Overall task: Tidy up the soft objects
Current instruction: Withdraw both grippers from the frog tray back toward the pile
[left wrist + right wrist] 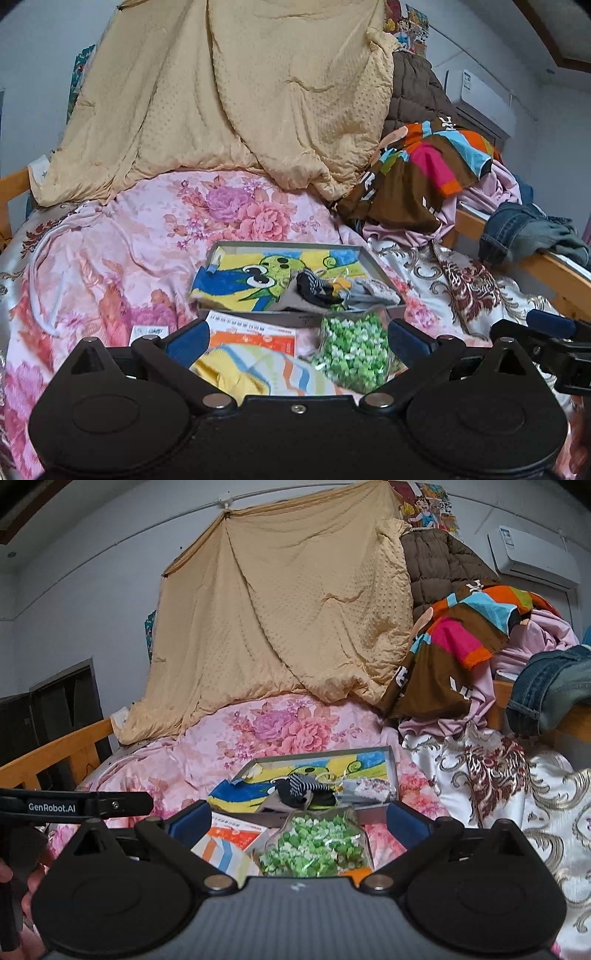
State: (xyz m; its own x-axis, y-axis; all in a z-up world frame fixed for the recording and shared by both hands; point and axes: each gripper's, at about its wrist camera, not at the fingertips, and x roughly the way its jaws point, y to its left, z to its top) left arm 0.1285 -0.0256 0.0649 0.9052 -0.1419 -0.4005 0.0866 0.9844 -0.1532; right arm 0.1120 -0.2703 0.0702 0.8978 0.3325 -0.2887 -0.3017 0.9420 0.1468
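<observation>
Tray (380, 269) sits on floral bedsheet (110, 240), holding cartoon towel (236, 280) and dark striped socks (314, 286). Bag of green pieces (351, 350) lies just before tray, beside orange-white box (255, 338) and striped yellow cloth (258, 373). Left tool (295, 341) spread wide, empty. Right tool (297, 821) spread wide, empty, above bag. Tan quilt (221, 92) hangs behind.

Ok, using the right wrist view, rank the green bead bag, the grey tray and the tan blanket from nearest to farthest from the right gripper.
1. Green bead bag, just ahead between the right gripper's open fingers.
2. Grey tray, behind the bag on the floral bedding.
3. Tan blanket, hanging at the back.
</observation>
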